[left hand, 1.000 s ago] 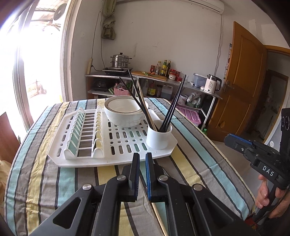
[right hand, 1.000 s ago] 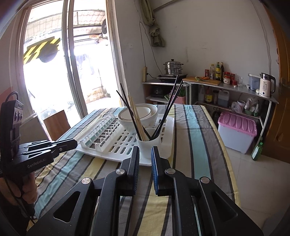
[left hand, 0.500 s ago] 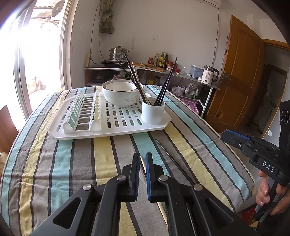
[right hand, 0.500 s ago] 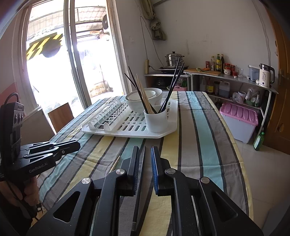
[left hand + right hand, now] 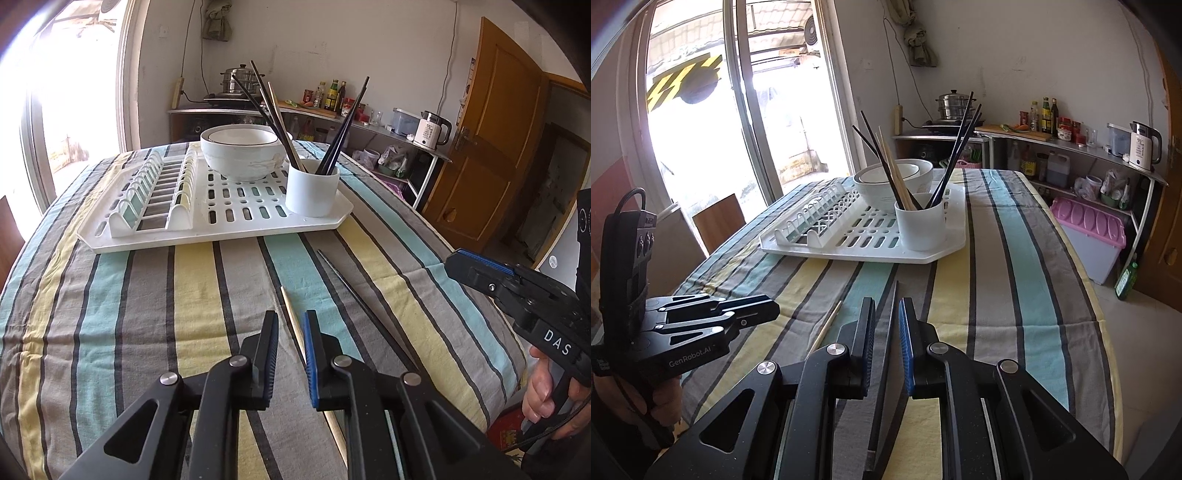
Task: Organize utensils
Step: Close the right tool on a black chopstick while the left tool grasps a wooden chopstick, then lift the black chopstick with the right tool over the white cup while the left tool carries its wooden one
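Note:
A wooden chopstick (image 5: pixel 291 314) lies on the striped cloth and runs in between the jaws of my left gripper (image 5: pixel 290 325). Those jaws are opening, and the pads do not touch the stick. To its right lies a black chopstick (image 5: pixel 365 306). In the right wrist view this black chopstick (image 5: pixel 894 295) passes between the narrowly parted jaws of my right gripper (image 5: pixel 886 310), which do not press on it. A white cup (image 5: pixel 312 188) holding several chopsticks stands on the white drying rack (image 5: pixel 221 232) beside a white bowl (image 5: pixel 240 155).
The right gripper (image 5: pixel 480 273) hangs off the table's right edge, with a hand below it. The left gripper (image 5: pixel 768 310) is at the left, near the wooden chopstick (image 5: pixel 827 325). Beyond the table are a pink bin (image 5: pixel 1089 229), a shelf with a kettle (image 5: pixel 1143 146) and a wooden door (image 5: pixel 491 147).
Both grippers have sunk toward the table and tipped downward. The rack now looks farther off, and the two loose chopsticks have come into view between the jaws. The left jaws have parted wider.

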Available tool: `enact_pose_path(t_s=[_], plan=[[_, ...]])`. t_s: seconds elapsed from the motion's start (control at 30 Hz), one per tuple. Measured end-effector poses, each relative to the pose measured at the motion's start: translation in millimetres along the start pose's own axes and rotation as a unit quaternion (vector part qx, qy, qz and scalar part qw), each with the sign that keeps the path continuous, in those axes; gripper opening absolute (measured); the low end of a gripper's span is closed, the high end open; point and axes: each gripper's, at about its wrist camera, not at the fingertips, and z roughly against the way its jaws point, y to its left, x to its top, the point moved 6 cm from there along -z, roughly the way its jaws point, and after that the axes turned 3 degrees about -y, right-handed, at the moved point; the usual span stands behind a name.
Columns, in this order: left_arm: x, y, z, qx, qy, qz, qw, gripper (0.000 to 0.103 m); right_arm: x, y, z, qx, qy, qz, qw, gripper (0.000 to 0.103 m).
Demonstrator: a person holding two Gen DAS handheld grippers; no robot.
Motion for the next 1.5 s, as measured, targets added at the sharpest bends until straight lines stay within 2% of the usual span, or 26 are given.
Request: enact_pose_path(t_s=[0.4, 0.53, 0.67, 0.87, 0.97, 1.1, 1.3, 1.5], plan=[[-17, 0, -53, -0.005, 0.07, 0.014, 0.9975, 0.015, -17, -4, -39, 0.009, 0.054, 0.001, 0.999, 0.015], [-14, -3, -57, 0.005, 0.065, 0.0, 0.9979, 0.018, -22, -4, -53, 0.011, 0.076, 0.005, 0.997, 0.015], [-14, -8, -60, 0.023, 0.057, -0.033, 0.9976, 0.018, -26, 0, -69, 0.012, 0.098, 0.017, 0.995, 0.015], [-13, -6, -60, 0.029, 0.053, -0.044, 0.9972, 0.018, -36, -1, -91, -0.005, 0.138, 0.034, 0.99, 0.015], [-11, -6, -63, 0.037, 0.052, -0.055, 0.9964, 0.01, -36, -6, -89, -0.01, 0.136, 0.033, 0.99, 0.015], [-4, -5, -70, 0.038, 0.052, -0.064, 0.9958, 0.007, -37, -21, -84, -0.024, 0.135, 0.02, 0.99, 0.015], [9, -5, -84, 0.034, 0.054, -0.07, 0.9955, 0.006, -38, -41, -77, -0.045, 0.136, 0.003, 0.99, 0.015], [10, -7, -86, 0.037, 0.066, -0.091, 0.993, 0.006, -32, -38, -86, -0.059, 0.146, 0.011, 0.987, 0.015]])
